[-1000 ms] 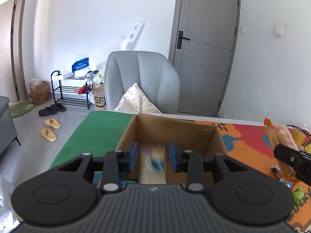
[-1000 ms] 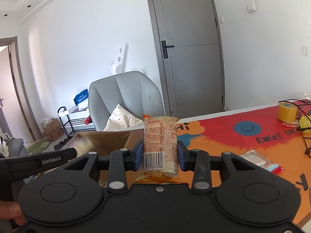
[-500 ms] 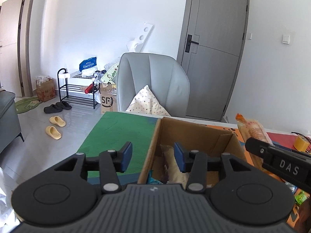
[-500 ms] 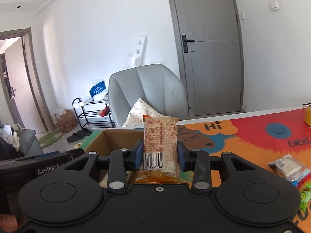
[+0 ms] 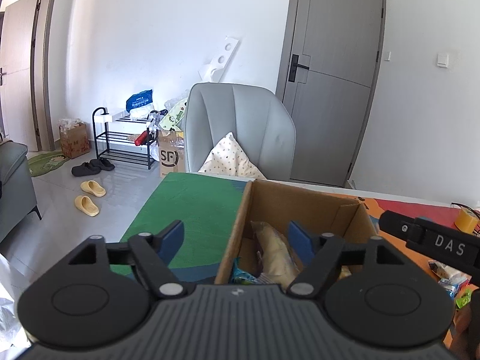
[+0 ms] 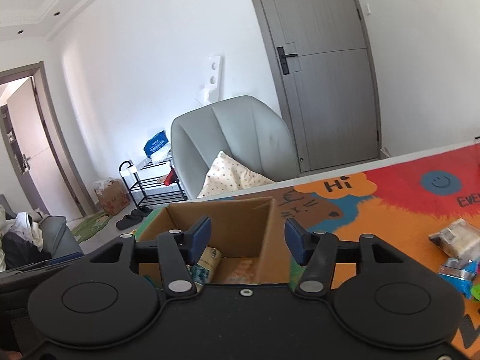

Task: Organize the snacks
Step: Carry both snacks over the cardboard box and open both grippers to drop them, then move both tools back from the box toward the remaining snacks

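1. Left wrist view: the left gripper (image 5: 235, 235) has its fingers spread wide, nothing between the blue pads; the jaws have just been opening. It hangs over the near-left edge of the cardboard box (image 5: 303, 202), which stands on a green and orange table mat (image 5: 192, 207).
2. Same view, inside the box: a pale yellow snack packet (image 5: 277, 252) lies along the bottom, with a teal wrapper (image 5: 243, 274) at the near wall. Both are soft film bags, light, prob. slippery and easy to crush.
3. Same view, right side: the black body of the other tool comes in, and more wrapped snacks (image 5: 448, 276) lie on the mat near it. A yellow tape roll (image 5: 466, 219) is further back.
4. Right wrist view: the right gripper (image 6: 247, 240) also has its fingers apart and pinches nothing; its jaws have just been opening. It points into the box (image 6: 240, 213).
5. Same view, in the box: a cream packet with barcode (image 6: 210, 258) and an orange wrapper (image 6: 243, 267) on the bottom, blurred.
6. Same view, right edge: loose snacks still on the mat, e.g. a clear-wrapped pastry (image 6: 457, 238) and a blue packet (image 6: 459, 274).
7. Judgement: these are light and squashy, so take them across the middle of the body with a gentle pinch, not by the thin sealed ends, where the film may slip out.
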Motion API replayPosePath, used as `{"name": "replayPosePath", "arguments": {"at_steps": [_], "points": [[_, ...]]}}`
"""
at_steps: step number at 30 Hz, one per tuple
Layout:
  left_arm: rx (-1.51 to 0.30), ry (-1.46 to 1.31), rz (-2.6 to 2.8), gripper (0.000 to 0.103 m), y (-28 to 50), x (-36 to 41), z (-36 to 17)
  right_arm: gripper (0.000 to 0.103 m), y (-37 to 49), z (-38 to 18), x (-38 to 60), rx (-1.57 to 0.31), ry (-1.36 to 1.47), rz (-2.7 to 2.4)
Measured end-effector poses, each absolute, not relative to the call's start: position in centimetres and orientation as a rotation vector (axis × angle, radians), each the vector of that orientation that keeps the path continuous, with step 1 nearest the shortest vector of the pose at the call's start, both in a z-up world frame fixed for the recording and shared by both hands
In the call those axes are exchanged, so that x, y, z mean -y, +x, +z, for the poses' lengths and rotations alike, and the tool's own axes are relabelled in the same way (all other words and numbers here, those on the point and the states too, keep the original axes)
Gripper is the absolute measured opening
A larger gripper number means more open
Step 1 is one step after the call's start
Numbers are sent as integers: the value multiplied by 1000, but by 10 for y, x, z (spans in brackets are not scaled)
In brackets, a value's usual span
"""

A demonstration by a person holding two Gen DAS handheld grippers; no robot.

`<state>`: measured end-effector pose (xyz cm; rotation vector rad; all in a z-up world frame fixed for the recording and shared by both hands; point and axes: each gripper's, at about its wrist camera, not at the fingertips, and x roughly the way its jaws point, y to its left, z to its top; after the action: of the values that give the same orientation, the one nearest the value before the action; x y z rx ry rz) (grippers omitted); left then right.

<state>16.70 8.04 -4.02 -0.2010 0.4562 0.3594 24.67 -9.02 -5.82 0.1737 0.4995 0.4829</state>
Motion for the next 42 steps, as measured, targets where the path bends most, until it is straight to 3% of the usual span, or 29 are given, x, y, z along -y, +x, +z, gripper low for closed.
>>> {"name": "replayPosePath", "arguments": {"at_steps": [7,21,42], "points": [[-467,-166,332,89,171,-55,-39,60,236,-58,122,-506,202,429],[-459,-141,278,98,164,-10,-39,83,218,-56,178,-491,224,350],[-457,-90,167,100,165,66,-40,89,200,-65,259,-482,271,229]]}}
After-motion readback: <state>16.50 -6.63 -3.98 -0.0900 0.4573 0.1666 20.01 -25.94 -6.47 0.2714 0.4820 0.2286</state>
